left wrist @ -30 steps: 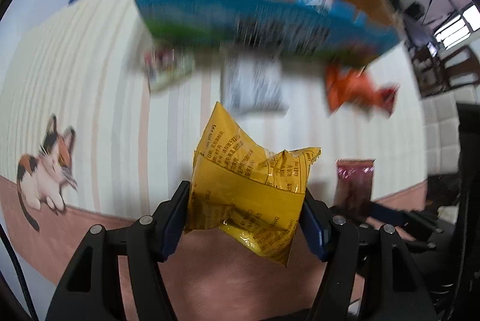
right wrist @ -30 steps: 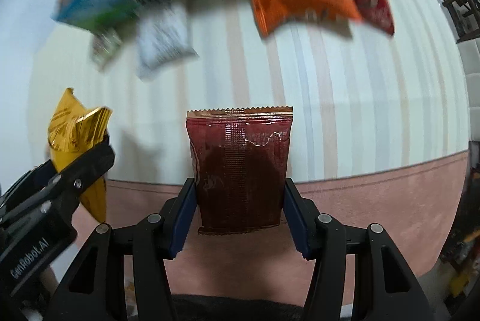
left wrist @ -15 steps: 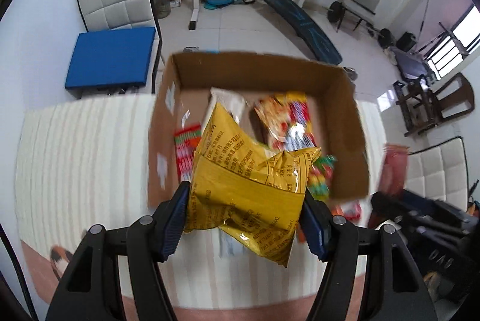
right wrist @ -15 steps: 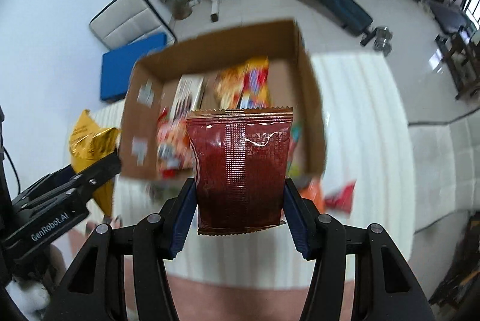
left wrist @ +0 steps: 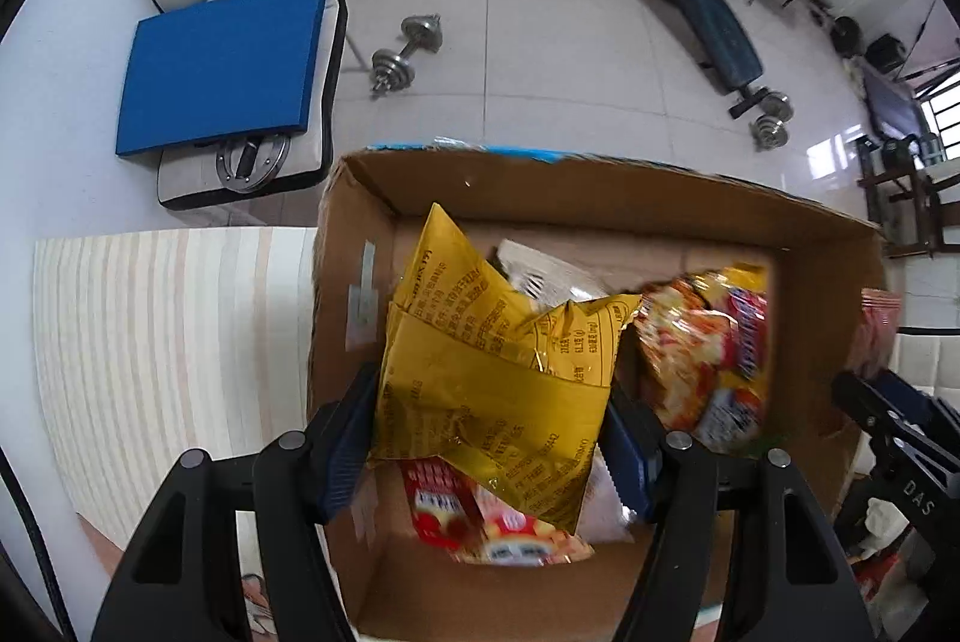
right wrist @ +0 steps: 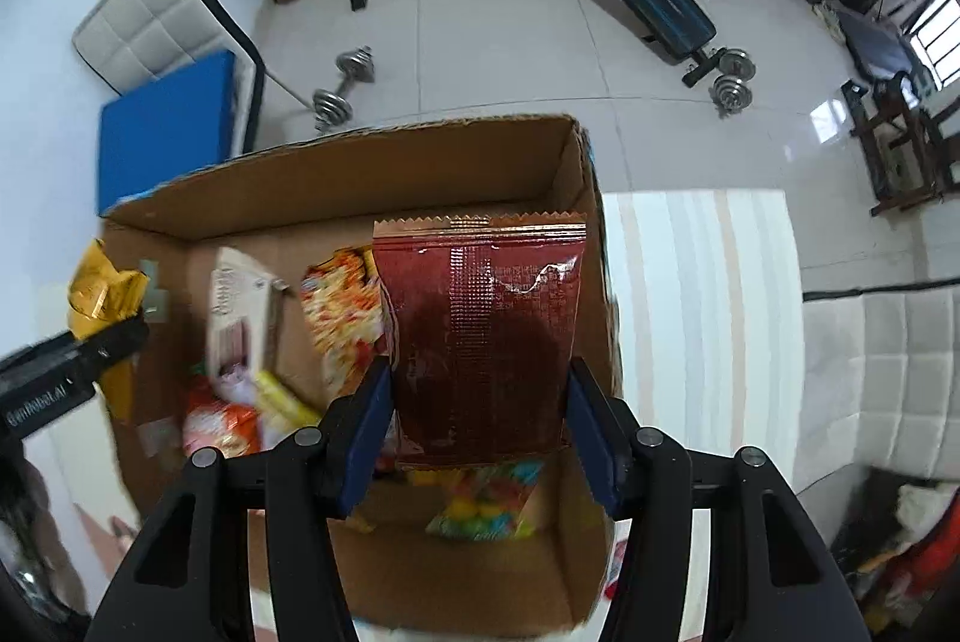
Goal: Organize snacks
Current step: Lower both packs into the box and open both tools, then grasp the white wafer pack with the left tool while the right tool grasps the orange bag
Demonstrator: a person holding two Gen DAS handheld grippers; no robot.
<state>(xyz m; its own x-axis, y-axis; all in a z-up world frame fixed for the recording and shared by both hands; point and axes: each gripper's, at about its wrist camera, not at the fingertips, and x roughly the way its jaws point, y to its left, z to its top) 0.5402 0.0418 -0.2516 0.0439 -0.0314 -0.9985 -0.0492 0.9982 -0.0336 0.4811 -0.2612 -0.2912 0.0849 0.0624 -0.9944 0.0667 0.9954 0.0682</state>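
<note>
Through the left wrist camera, my left gripper (left wrist: 489, 432) is clamped on a crumpled yellow foil snack bag (left wrist: 492, 372), pinched between both blue pads and held above the open brown cardboard box (left wrist: 600, 198). Below and ahead of the fingers, the box holds several packets: a red and white printed packet (left wrist: 480, 522) directly beneath the yellow bag, a white packet (left wrist: 552, 279) just beyond it, and a blurred orange, yellow and red noodle-style packet (left wrist: 714, 348) to the gripper's right. The striped cream tablecloth (left wrist: 150, 342) lies to the left of the box. At the far right edge I see the right gripper (left wrist: 888, 420) in black, with a sliver of its red packet.

Through the right wrist camera, my right gripper (right wrist: 480, 432) holds a dark red glossy sachet with serrated top edge (right wrist: 483, 336) upright between its pads, over the right end of the same box (right wrist: 360, 174). This view shows what the other hides: a bag of multicoloured round sweets (right wrist: 486, 504) directly under the sachet on the box floor, and a thin yellow bar (right wrist: 285, 399) left of the fingers. The white packet (right wrist: 240, 318) and the orange noodle-style packet (right wrist: 342, 324) appear ahead-left. The left gripper (right wrist: 66, 372) shows at the far left with the yellow bag (right wrist: 105, 285).
</note>
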